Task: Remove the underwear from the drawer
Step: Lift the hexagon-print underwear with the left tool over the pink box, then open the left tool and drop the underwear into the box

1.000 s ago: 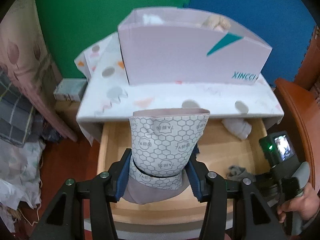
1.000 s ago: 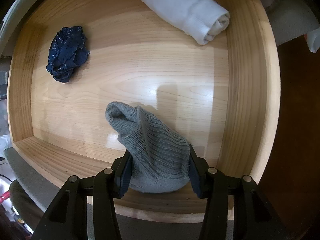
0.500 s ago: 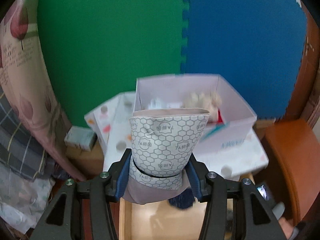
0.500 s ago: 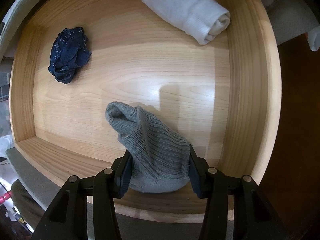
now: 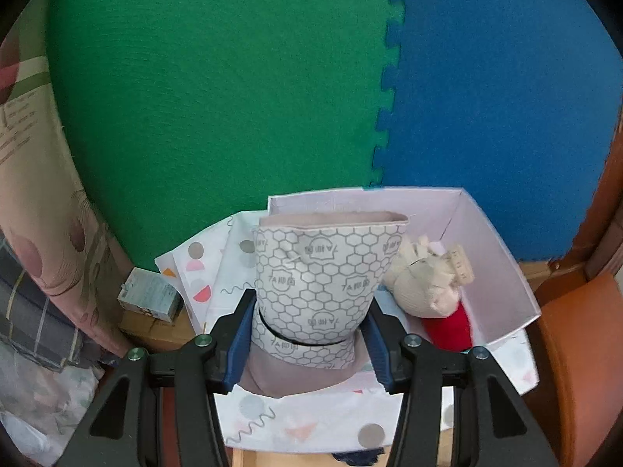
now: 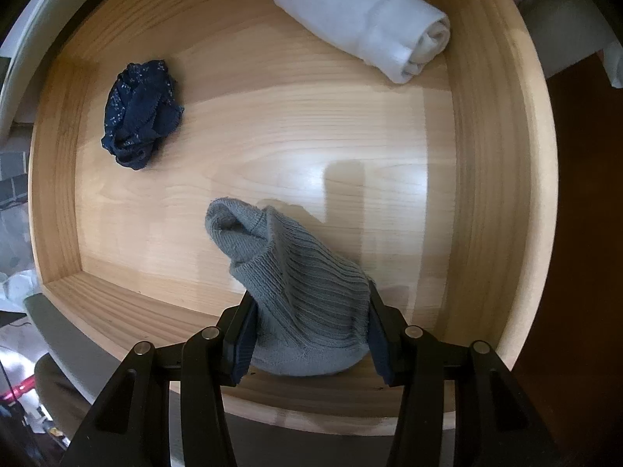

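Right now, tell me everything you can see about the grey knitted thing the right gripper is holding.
The grey ribbed knit piece looks like soft, stretchy yarn fabric, bunched into a lump. One end curls up into an open, rolled cuff pointing toward the drawer's middle. The right gripper is shut on its wide lower part, both pads pressing its sides. It sits low in the wooden drawer by the near wall, apart from the other garments.

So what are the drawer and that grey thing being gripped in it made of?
The drawer looks like pale wood with a smooth, slightly glossy finish: grain lines run along its floor and walls, and light reflects off the bottom. The grey item looks like soft ribbed knit fabric, perhaps cotton; fine parallel ridges show, and it bunches between the right gripper fingers.
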`<move>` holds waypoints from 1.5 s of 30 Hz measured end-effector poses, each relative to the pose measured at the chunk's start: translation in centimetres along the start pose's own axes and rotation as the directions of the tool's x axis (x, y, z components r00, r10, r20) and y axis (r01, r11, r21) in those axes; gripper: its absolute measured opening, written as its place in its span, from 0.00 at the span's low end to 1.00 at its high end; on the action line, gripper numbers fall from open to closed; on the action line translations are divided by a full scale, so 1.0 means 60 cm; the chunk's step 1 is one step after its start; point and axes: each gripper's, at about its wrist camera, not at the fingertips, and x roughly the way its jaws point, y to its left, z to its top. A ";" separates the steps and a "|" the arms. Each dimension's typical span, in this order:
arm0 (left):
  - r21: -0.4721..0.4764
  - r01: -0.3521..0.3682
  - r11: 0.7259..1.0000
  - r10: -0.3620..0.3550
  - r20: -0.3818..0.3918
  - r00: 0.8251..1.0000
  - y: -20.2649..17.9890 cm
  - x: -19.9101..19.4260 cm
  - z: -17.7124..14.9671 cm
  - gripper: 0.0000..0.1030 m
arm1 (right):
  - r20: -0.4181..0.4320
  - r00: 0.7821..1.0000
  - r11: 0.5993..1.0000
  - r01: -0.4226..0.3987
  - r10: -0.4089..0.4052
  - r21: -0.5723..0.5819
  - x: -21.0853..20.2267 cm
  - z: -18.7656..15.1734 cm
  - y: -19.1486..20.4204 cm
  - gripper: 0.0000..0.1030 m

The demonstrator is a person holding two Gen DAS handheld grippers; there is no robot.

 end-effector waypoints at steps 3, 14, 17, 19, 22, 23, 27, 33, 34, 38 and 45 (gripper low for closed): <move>0.038 -0.026 0.999 0.027 -0.033 0.999 -0.012 0.038 -0.007 0.51 | 0.004 1.000 1.000 -0.010 0.010 0.005 0.000 0.001 0.000 0.45; 0.071 -0.077 0.994 0.084 -0.104 0.991 -0.017 0.117 -0.019 0.51 | -0.004 1.000 1.000 -0.018 0.018 0.000 -0.005 0.003 -0.009 0.45; 0.062 -0.072 0.995 0.078 -0.109 0.991 -0.015 0.123 -0.019 0.51 | -0.003 1.000 1.000 -0.019 0.019 0.000 0.001 0.000 -0.021 0.45; 0.063 -0.078 0.995 0.085 -0.108 0.991 -0.014 0.124 -0.020 0.53 | -0.004 1.000 1.000 -0.018 0.018 0.000 0.006 -0.003 -0.022 0.45; 0.076 -0.099 0.992 0.107 -0.111 0.988 -0.017 0.124 -0.021 0.53 | -0.005 1.000 1.000 -0.018 0.018 0.002 0.006 -0.001 -0.021 0.45; 0.081 -0.106 0.991 0.114 -0.109 0.987 -0.018 0.123 -0.021 0.53 | -0.005 1.000 1.000 -0.018 0.018 0.003 0.006 -0.001 -0.022 0.45; 0.114 -0.116 0.987 0.128 -0.104 0.986 -0.029 0.117 -0.023 0.54 | -0.001 1.000 1.000 -0.024 0.024 0.010 0.005 0.000 -0.022 0.45; 0.097 -0.099 0.990 0.109 -0.106 0.988 -0.024 0.103 -0.019 0.56 | -0.001 1.000 1.000 -0.017 0.017 0.011 0.006 0.001 -0.016 0.45; 0.095 -0.099 0.991 0.109 -0.103 0.989 -0.023 0.101 -0.018 0.56 | -0.001 1.000 1.000 -0.018 0.018 0.012 0.005 0.002 -0.017 0.45; 0.089 -0.110 0.990 0.118 -0.086 0.989 -0.019 0.082 -0.011 0.56 | 0.001 1.000 1.000 -0.013 0.013 0.017 0.007 0.003 -0.013 0.45; 0.103 -0.118 0.988 0.121 -0.028 0.992 -0.017 0.028 -0.012 0.56 | 0.003 1.000 1.000 -0.004 0.004 0.017 0.008 0.003 -0.008 0.45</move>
